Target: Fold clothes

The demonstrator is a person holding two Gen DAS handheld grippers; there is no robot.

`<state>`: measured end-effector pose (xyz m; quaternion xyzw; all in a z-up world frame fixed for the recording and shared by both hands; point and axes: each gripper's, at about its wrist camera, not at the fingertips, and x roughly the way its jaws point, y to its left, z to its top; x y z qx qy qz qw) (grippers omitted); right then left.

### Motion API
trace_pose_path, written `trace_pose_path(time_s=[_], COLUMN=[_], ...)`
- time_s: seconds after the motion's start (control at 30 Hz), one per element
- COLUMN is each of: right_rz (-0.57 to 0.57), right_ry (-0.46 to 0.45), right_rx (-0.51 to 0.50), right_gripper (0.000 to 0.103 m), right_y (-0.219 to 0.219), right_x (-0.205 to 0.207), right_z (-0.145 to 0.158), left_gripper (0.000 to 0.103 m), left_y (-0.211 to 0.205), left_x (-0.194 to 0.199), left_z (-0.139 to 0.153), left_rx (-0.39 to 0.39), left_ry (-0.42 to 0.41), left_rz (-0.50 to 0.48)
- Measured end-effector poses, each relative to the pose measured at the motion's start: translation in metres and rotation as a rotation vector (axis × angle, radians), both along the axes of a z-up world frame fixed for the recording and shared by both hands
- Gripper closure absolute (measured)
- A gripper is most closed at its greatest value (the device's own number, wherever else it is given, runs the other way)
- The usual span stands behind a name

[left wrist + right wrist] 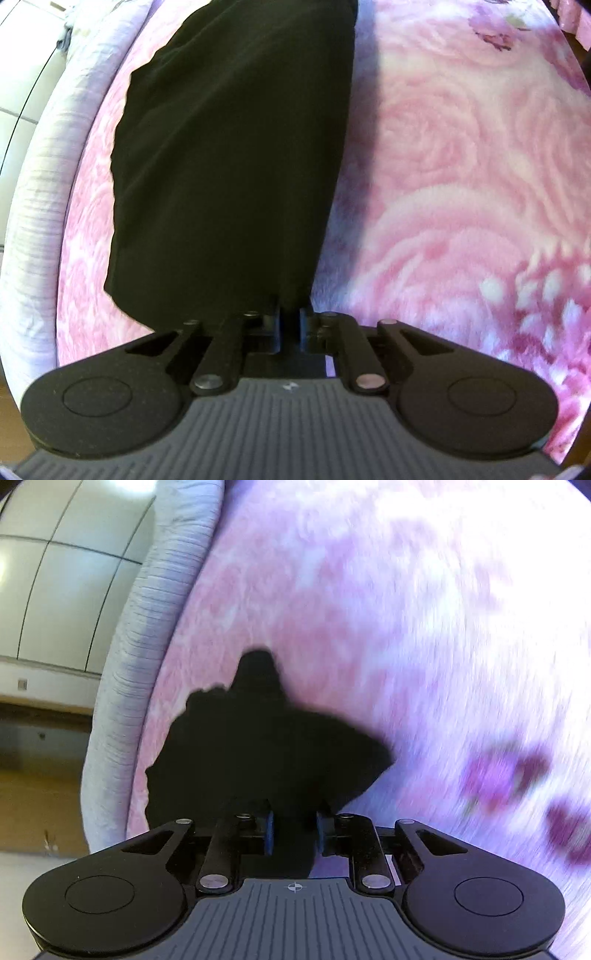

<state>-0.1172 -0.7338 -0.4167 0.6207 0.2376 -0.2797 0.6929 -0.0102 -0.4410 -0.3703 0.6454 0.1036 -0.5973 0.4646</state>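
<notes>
Pink rose-print blanket (443, 155) spread ahead, pale quilted edge (40, 206) off to the left (tiled floor beyond). Left gripper (290, 325) nearly closed, pinching the black garment (236, 147) stretching straight ahead. Right gripper (294, 830) clamped on bunched black cloth directly ahead, view blurred.
</notes>
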Motion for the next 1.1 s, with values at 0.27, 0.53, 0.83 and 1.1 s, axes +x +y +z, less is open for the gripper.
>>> trace_pose_path(time_s=[0.27,0.53,0.83,1.1], right_rz=[0.100,0.289,0.459,0.399], right_ry=[0.041,0.193,0.192,0.192], right_rx=[-0.042,-0.123,-0.124,-0.116], right_gripper=[0.076,0.034,0.032,0.031], right_y=[0.005,0.041,0.090,0.128], right_x=[0.005,0.000,0.013,0.027], right_z=[0.022,0.051,0.075,0.080], left_gripper=[0.091,0.080,0.062,0.062], left_y=[-0.010,-0.008,-0.002,-0.019], left_x=[-0.002,0.017,0.031,0.050], left_z=[0.005,0.047,0.093,0.087], left_rx=[0.045,0.069,-0.020,-0.022], left_ry=[0.024,0.122,0.241,0.282], left_rz=[0.095,0.422,0.730,0.606])
